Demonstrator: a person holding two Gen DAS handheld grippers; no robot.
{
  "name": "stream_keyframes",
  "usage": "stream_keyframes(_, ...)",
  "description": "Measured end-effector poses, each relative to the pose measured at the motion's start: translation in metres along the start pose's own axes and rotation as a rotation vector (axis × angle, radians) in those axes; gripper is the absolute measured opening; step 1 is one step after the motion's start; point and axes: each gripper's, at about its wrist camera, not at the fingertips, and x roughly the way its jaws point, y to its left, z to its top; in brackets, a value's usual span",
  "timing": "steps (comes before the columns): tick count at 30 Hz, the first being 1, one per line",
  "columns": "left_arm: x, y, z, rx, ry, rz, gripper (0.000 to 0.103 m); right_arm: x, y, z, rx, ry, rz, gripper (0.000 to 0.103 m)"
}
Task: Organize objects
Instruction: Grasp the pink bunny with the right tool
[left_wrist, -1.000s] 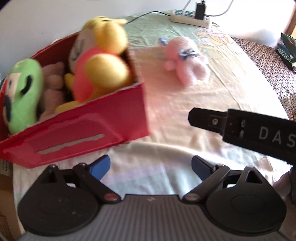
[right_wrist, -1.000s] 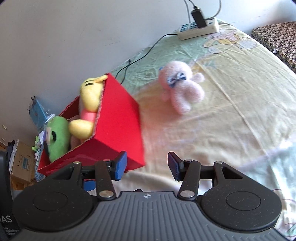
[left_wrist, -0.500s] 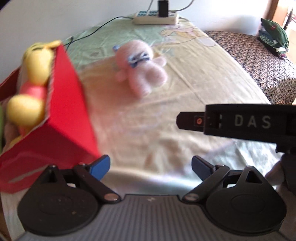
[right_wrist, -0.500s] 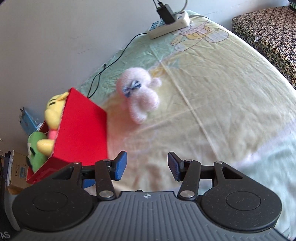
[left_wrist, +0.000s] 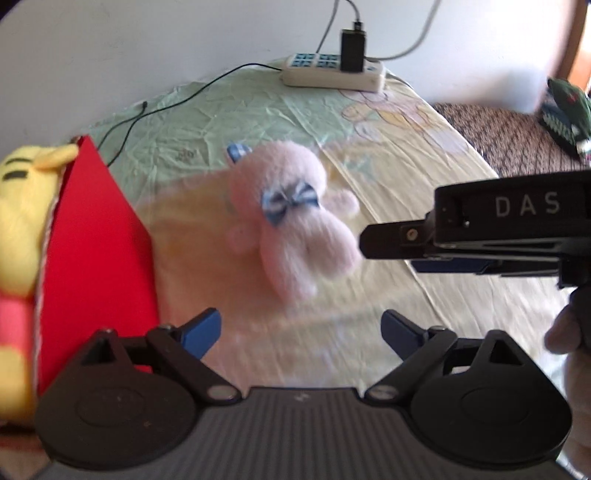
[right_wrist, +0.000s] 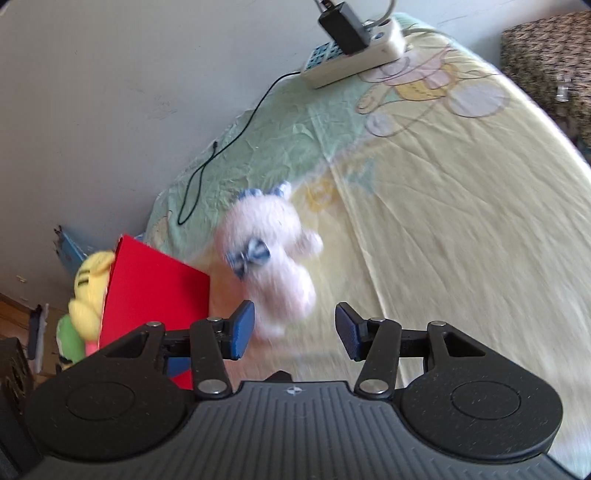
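On the bed (right_wrist: 461, 229), which wears a yellow and green sheet, a pink plush toy (left_wrist: 295, 229) with a blue bow lies near the middle, a bit toward the wall side. Both tongs point down at a slant toward it.

The left gripper (left_wrist: 301, 330) is wide open with nothing between its blue pads. Its jaws have just been closing a little. The pink toy lies just past its tips, not touching them.

The right gripper (right_wrist: 295, 330) is partly open and holds nothing. In the right wrist view the toy's lower end sits just beside the left pad, a little ahead of the gap. It is too blurry to tell if they touch. In the left wrist view this gripper comes in from the right side, with its tip close to the toy. A hand (left_wrist: 570, 339) holds it at the right edge.

A red box (left_wrist: 99, 258) stands at the left side of the bed, near the toy. A yellow plush (left_wrist: 22, 221) and a green plush (right_wrist: 70, 339) sit in it.

A white power strip (left_wrist: 332, 72) lies at the far edge by the wall.
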Motion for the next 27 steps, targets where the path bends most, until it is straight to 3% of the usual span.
stream_keyframes(5, 0.018, 0.016, 0.014, -0.085, -0.003, -0.068, 0.091, 0.034, -0.006, 0.021, 0.01, 0.036, 0.031, 0.057)
stream_keyframes(14, 0.042, 0.037, 0.026, -0.147, 0.013, -0.064, 0.093, 0.074, -0.013, 0.042, 0.07, 0.115, 0.161, 0.062)
stream_keyframes(16, 0.044, 0.041, 0.027, -0.165, 0.017, -0.07, 0.093, 0.079, -0.011, 0.044, 0.065, 0.131, 0.185, 0.056)
stream_keyframes(18, 0.045, 0.043, 0.029, -0.173, 0.017, -0.09, 0.093, 0.081, -0.01, 0.043, 0.064, 0.149, 0.222, 0.04)
stream_keyframes(21, 0.044, 0.042, 0.029, -0.173, 0.021, -0.119, 0.089, 0.078, -0.013, 0.042, 0.082, 0.169, 0.245, 0.037)
stream_keyframes(25, 0.045, 0.036, 0.028, -0.158, 0.037, -0.142, 0.077, 0.067, -0.009, 0.036, 0.046, 0.174, 0.239, 0.034)
stream_keyframes(27, 0.043, 0.032, 0.026, -0.141, 0.036, -0.139, 0.076, 0.059, -0.008, 0.031, 0.034, 0.168, 0.238, 0.033)
